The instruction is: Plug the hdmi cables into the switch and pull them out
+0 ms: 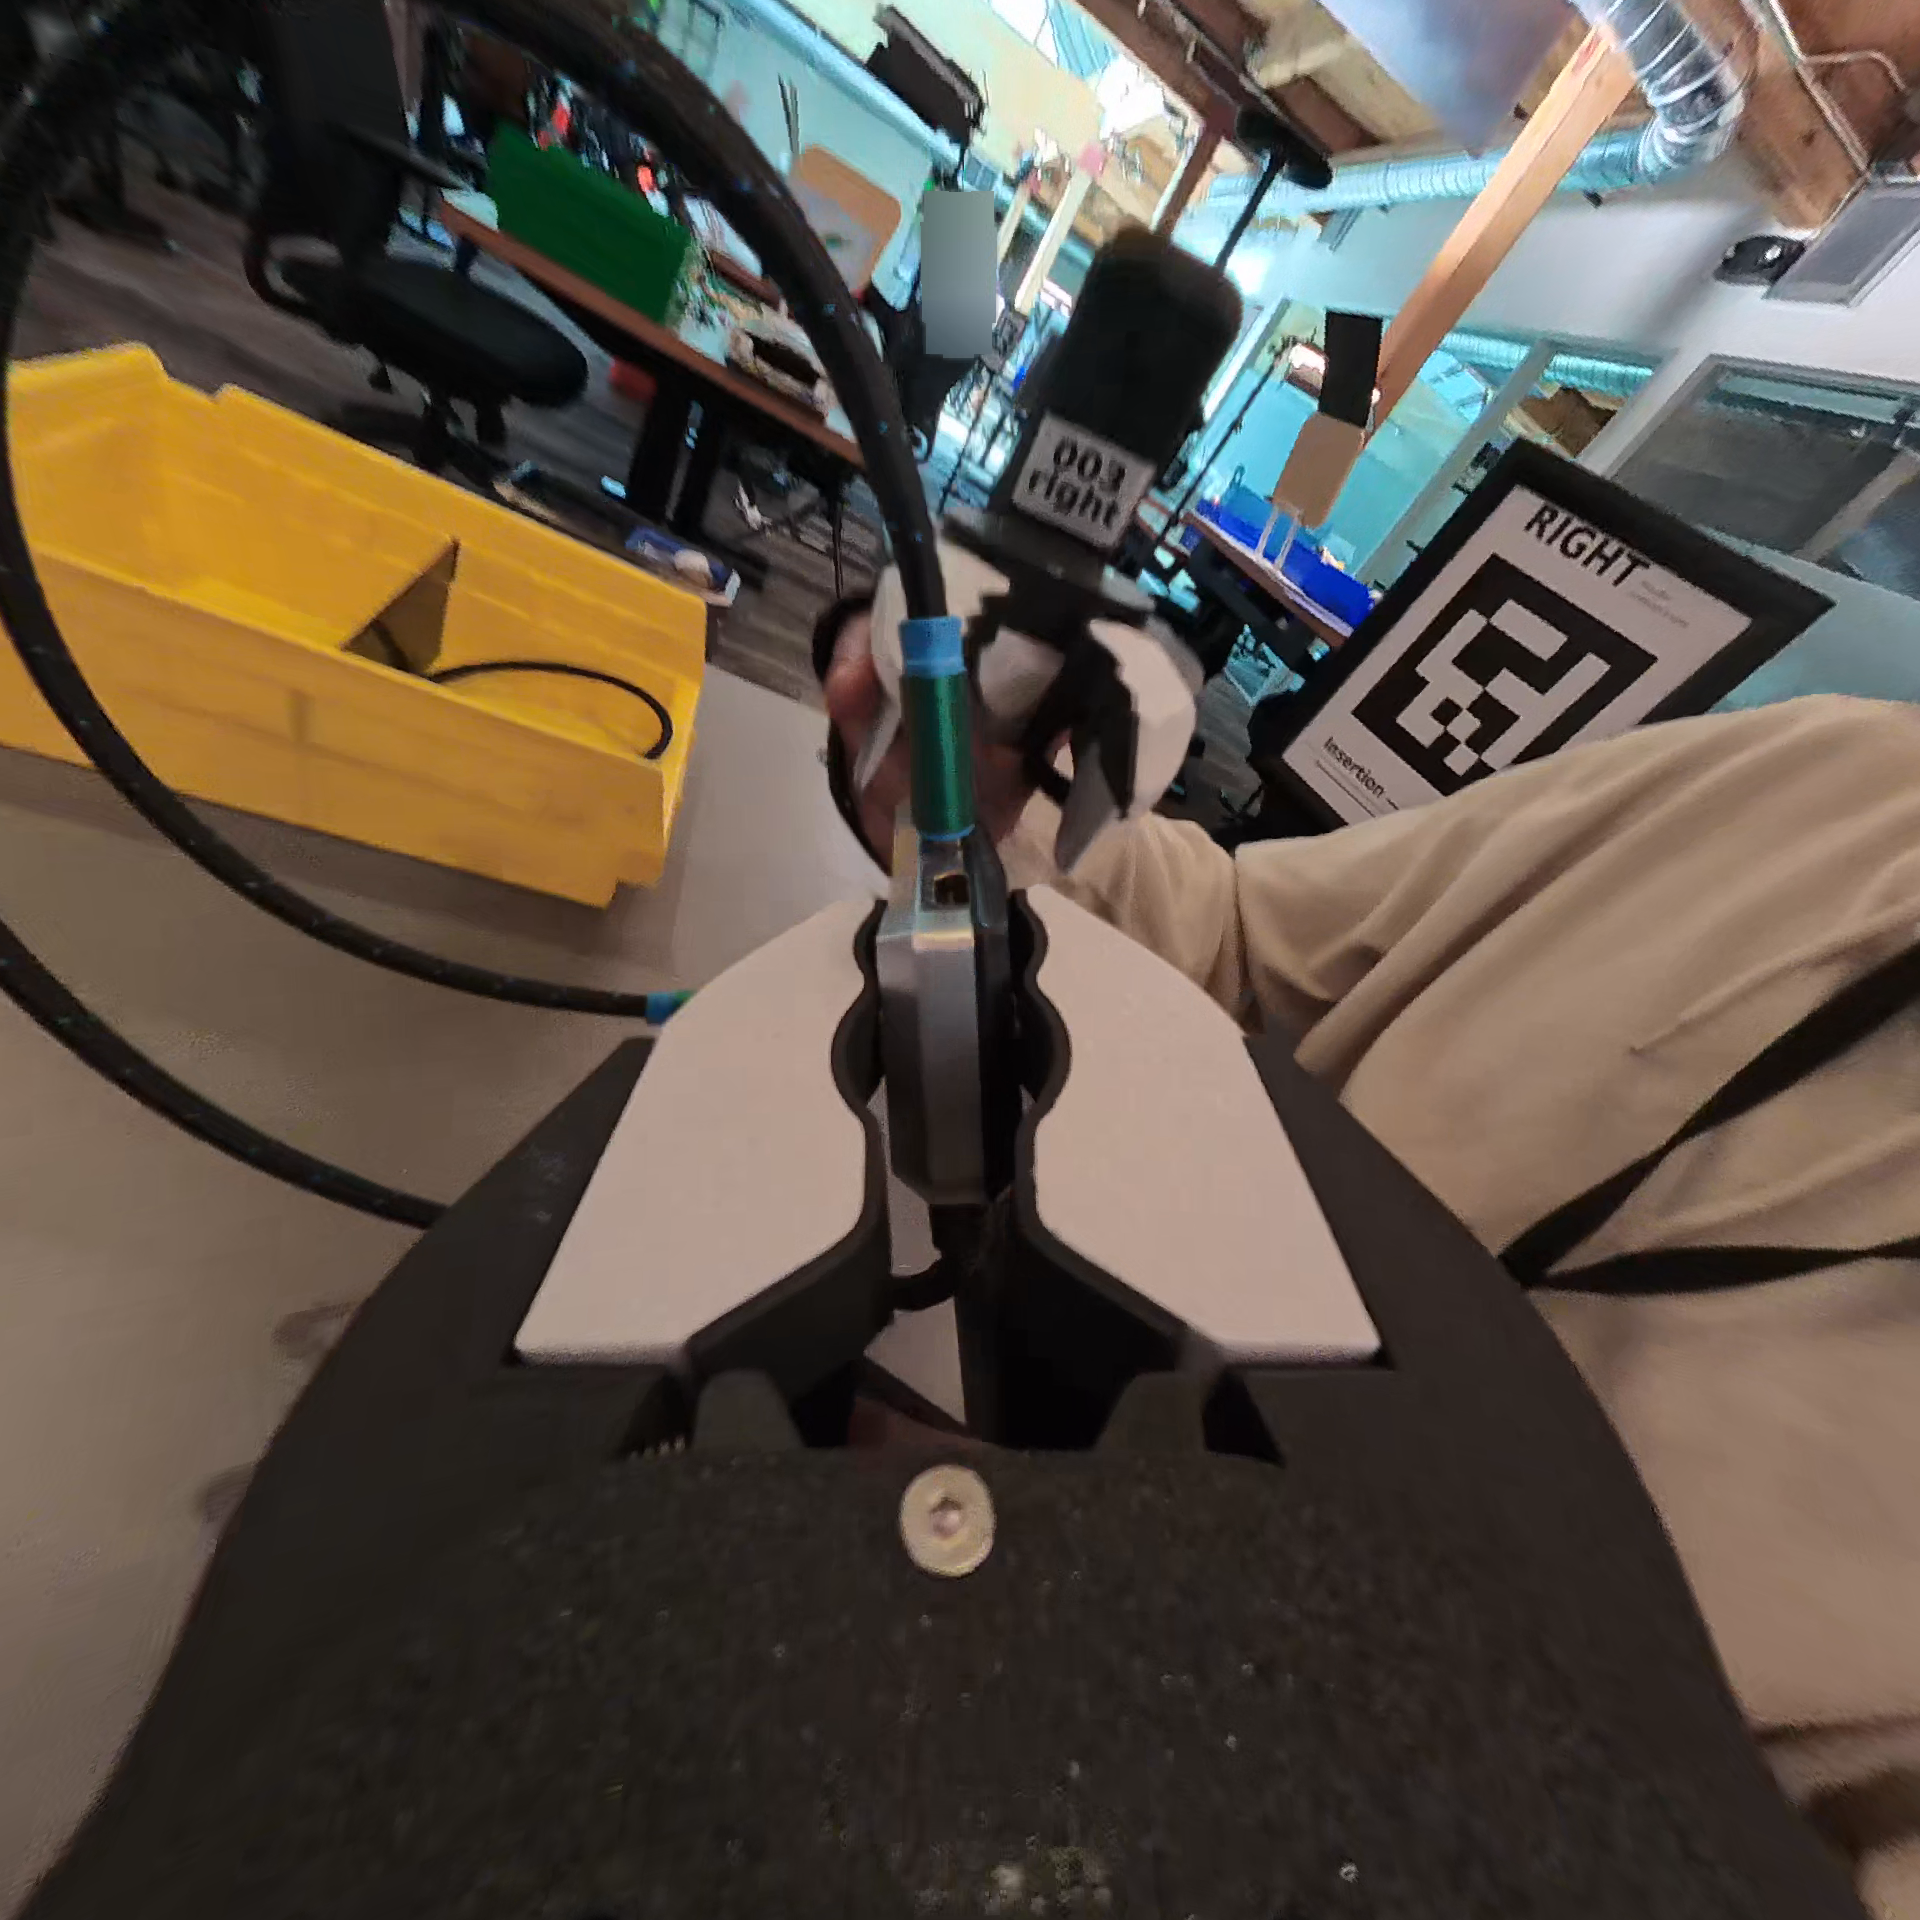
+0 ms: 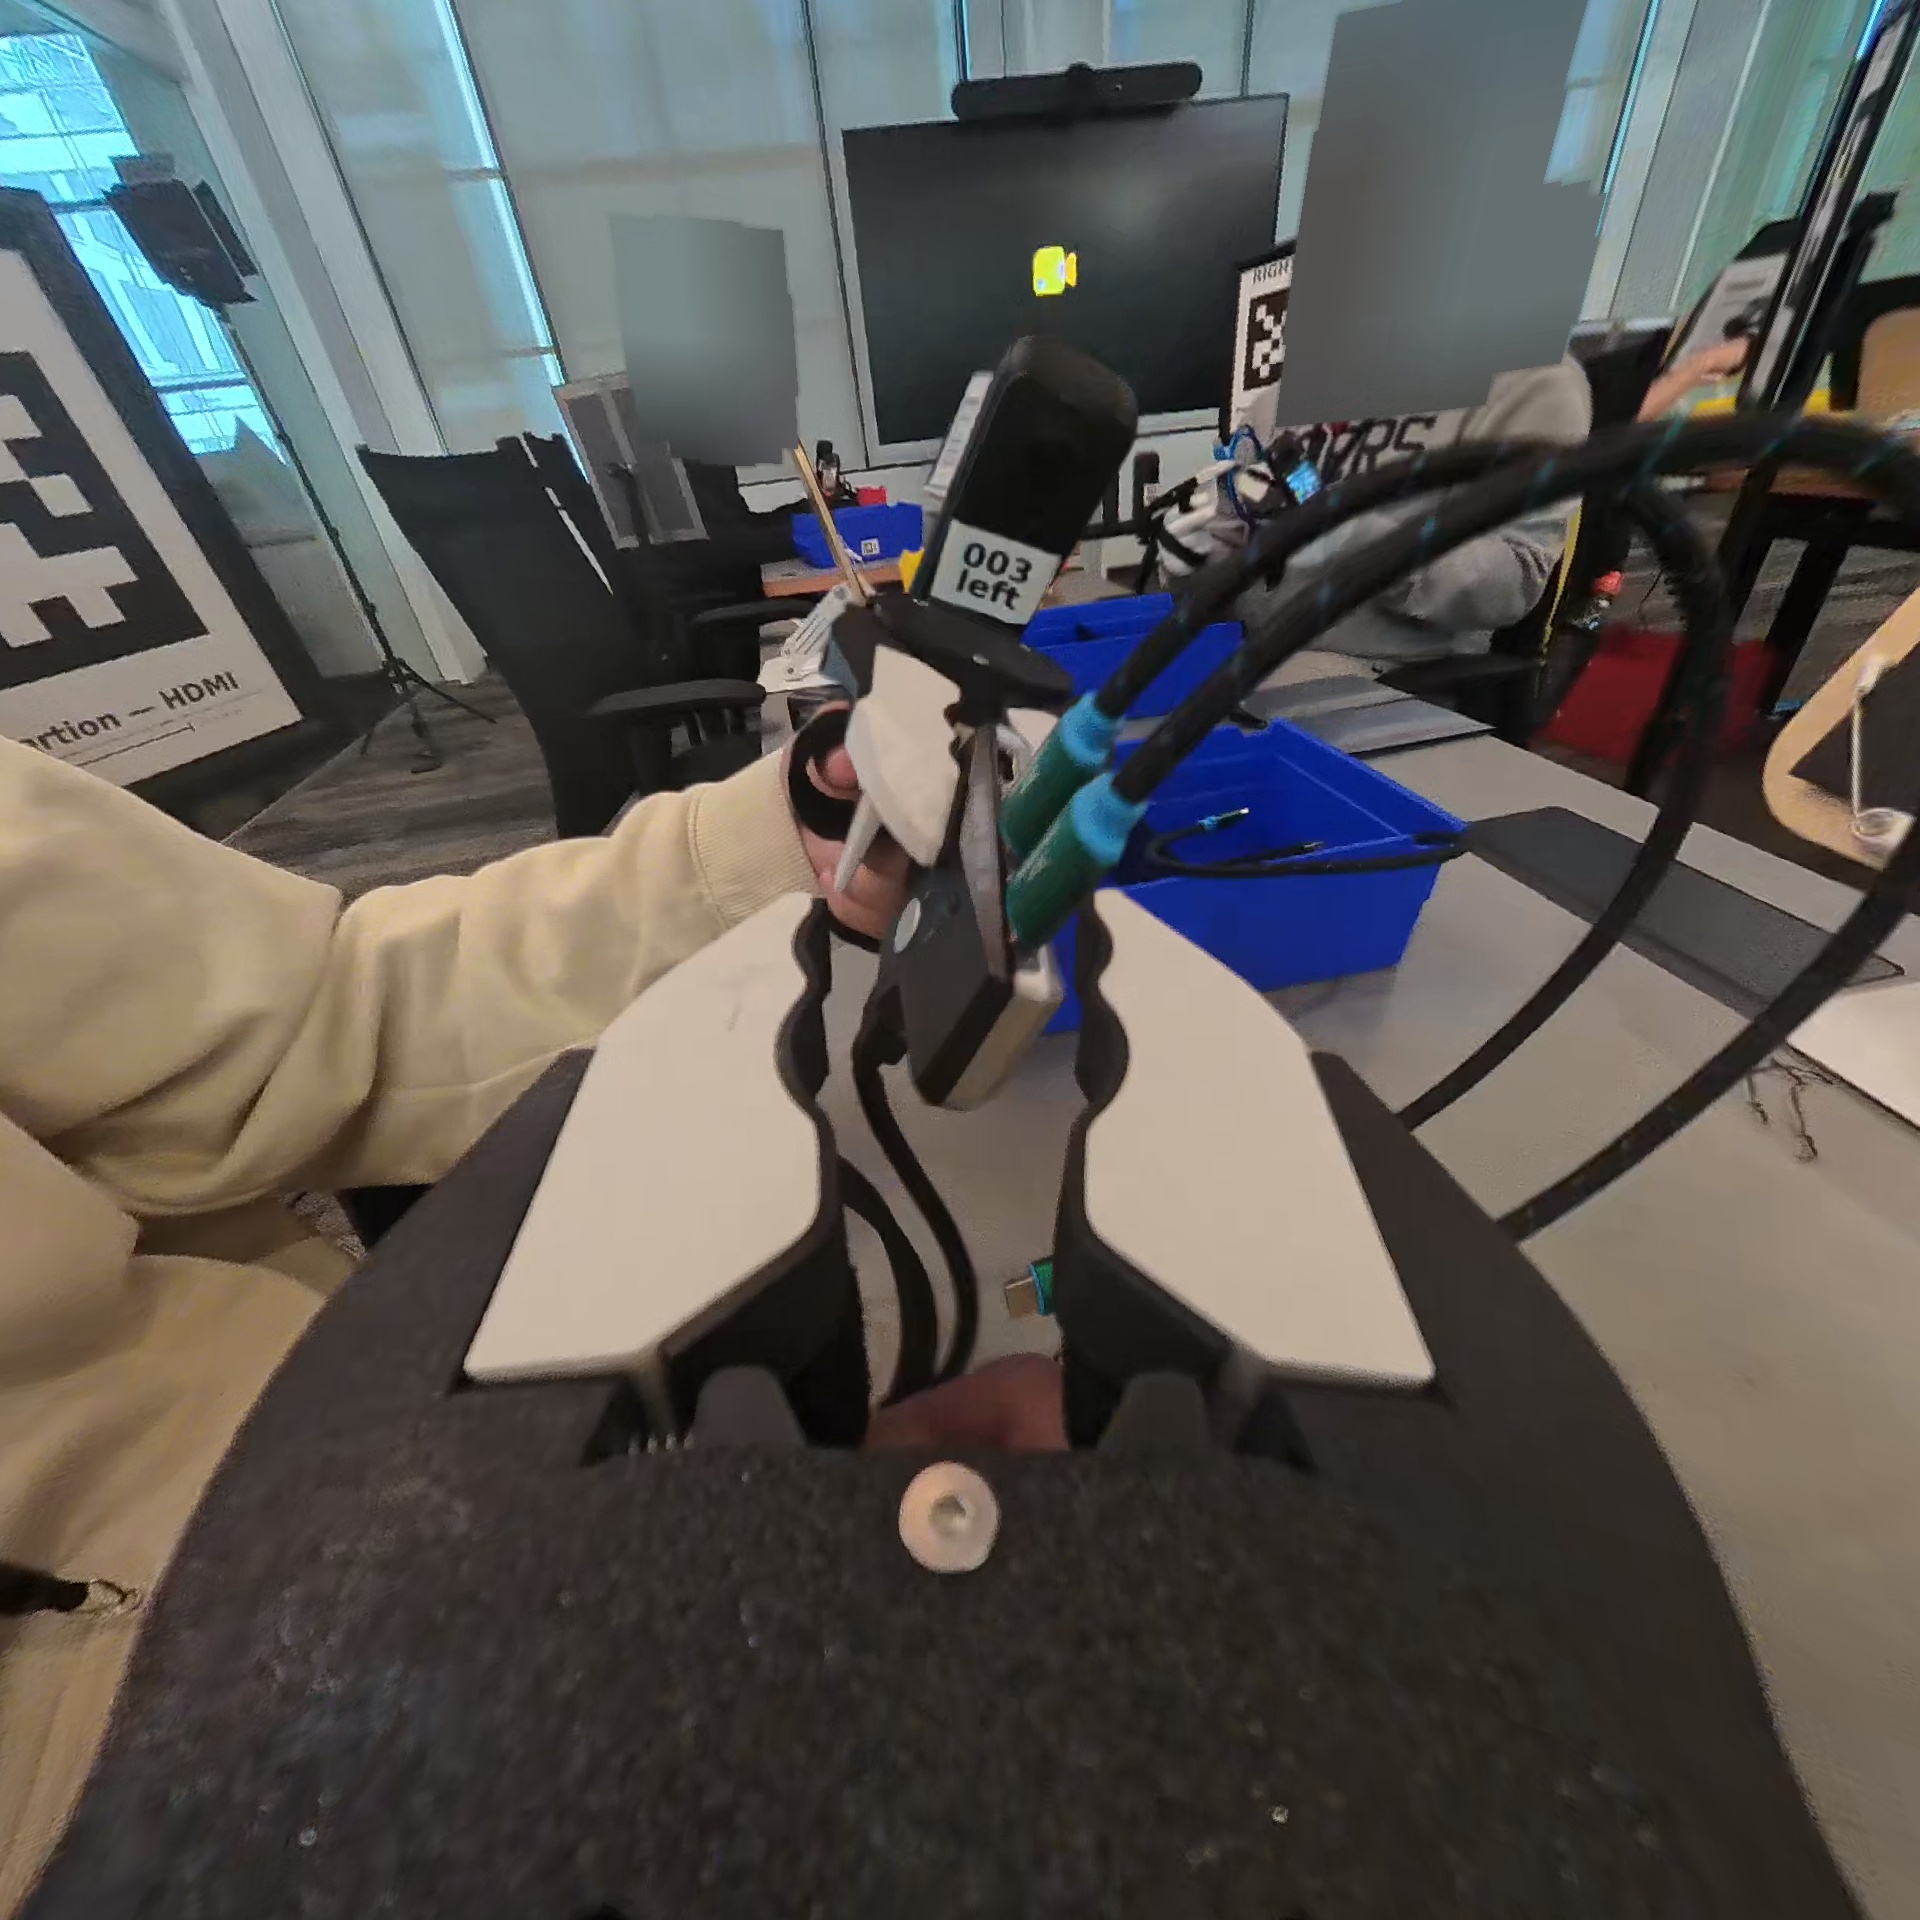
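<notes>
My left gripper (image 1: 940,966) is clamped on the switch (image 1: 930,1039), a flat dark box standing on edge between my fingers. A green plug (image 1: 938,753) sits in its top at twelve o'clock, its black cable (image 1: 821,301) arcing over to nine o'clock above the yellow bin (image 1: 343,644). My right gripper (image 2: 951,997) is spread apart around the switch's end, gripping nothing. Two green plugs (image 2: 1049,831) enter the switch toward one o'clock.

Right gripper (image 2: 951,987) jaws apart; switch (image 2: 961,997) between them, two green-plugged cables (image 2: 1060,821) entering at 1 o'clock.
</notes>
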The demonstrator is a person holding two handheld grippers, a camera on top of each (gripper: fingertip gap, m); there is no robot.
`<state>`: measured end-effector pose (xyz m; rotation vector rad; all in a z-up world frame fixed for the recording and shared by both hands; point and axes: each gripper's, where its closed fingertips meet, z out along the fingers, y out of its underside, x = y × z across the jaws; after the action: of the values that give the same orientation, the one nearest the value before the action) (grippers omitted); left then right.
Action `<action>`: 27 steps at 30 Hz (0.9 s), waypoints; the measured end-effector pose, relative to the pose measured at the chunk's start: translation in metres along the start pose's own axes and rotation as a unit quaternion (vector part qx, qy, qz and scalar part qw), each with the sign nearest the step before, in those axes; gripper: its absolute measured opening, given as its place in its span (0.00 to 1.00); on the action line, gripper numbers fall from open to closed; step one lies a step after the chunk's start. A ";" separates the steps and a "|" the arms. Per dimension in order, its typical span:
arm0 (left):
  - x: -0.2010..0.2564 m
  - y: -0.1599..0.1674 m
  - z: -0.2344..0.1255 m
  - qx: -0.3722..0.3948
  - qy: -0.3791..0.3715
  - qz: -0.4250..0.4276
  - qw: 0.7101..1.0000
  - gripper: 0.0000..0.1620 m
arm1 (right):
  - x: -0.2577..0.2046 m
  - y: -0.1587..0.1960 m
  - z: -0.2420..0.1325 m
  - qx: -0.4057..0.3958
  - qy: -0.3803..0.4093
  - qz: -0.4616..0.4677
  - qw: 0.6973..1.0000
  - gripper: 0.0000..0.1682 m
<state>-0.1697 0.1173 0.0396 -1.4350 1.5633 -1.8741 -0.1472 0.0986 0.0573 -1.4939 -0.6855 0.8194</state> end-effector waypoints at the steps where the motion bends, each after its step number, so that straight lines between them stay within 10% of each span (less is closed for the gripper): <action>1: 0.000 0.006 -0.001 -0.019 0.007 -0.005 1.000 0.13 | 0.004 0.000 -0.001 -0.008 0.002 0.000 1.000 0.26; 15: -0.034 0.024 0.006 -0.274 0.032 0.007 0.961 0.13 | 0.032 0.041 0.001 -0.093 0.021 0.006 0.995 0.11; 21: -0.092 -0.009 0.008 -0.206 -0.232 0.122 0.943 0.32 | 0.067 0.048 -0.002 -0.051 0.100 0.063 0.992 0.06; 27: -0.090 -0.008 -0.015 -0.078 -0.505 0.284 0.811 0.30 | 0.106 0.062 -0.008 -0.012 0.188 0.192 0.963 0.06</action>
<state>-0.1382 0.1960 0.0039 -1.4063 1.3223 -0.4521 -0.0823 0.1750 -0.0147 -1.7714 -0.1214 0.7830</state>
